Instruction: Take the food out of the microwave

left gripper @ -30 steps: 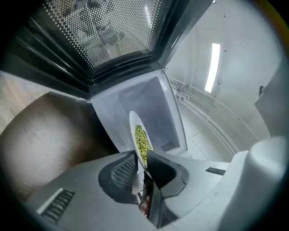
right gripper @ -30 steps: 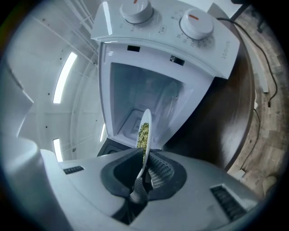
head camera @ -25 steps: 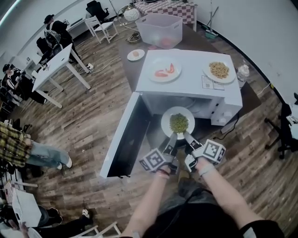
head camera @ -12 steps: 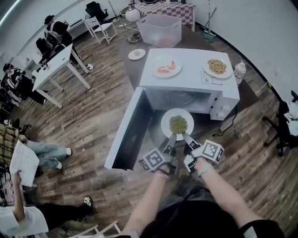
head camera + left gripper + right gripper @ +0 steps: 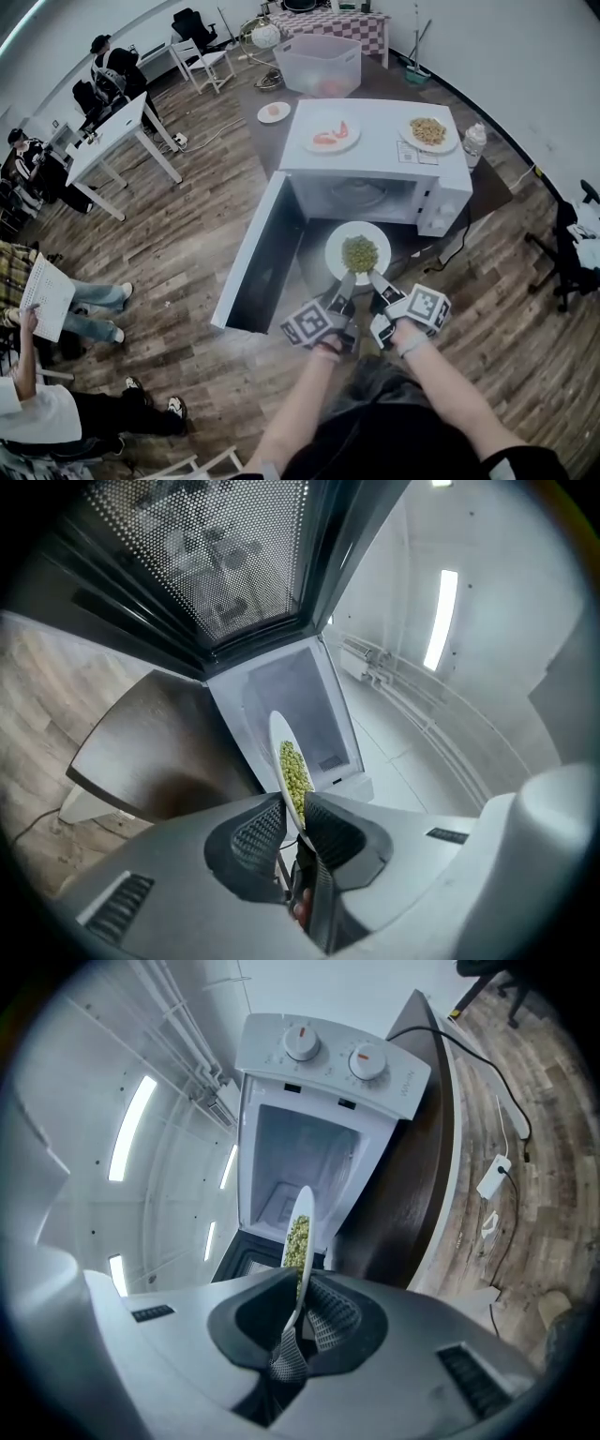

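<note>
The left gripper [image 5: 293,810] and the right gripper [image 5: 298,1302] were each clamped, jaws narrowly parted, on the near rim of the white plate [image 5: 336,255]. The plate, heaped with green food [image 5: 359,253], was held just outside the cavity of the microwave [image 5: 375,178], whose door [image 5: 258,262] stood open at the left. Two other plates [image 5: 328,134] were seen on the microwave's top.

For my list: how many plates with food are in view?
4: the pea plate before the open microwave; the red-slice plate and the yellow-food plate on its top; a small plate on the table behind. Others may be hidden.
</note>
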The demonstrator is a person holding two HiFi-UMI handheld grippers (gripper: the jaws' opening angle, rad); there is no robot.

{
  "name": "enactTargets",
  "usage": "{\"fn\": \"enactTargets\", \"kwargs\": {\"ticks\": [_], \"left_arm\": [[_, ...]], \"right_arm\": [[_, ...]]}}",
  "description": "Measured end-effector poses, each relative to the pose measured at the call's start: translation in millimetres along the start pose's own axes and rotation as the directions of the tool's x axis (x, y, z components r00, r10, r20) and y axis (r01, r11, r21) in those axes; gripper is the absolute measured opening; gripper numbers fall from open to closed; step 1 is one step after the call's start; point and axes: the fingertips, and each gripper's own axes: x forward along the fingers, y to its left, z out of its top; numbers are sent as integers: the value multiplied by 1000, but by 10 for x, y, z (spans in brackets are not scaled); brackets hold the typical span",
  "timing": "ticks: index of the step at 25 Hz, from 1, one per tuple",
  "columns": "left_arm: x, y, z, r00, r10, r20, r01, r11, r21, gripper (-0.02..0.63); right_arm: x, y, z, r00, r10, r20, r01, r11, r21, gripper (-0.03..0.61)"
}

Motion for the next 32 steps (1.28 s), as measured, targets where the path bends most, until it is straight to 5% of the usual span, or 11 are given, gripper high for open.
{"fn": "enactTargets", "kwargs": {"ticks": [32], "left_arm": [[-781, -189, -532, 1000, -11, -4, 11, 1000, -21, 51]], "right_arm": [[-724, 108, -655, 1000, -19, -3, 19, 1000, 20, 32]]}}
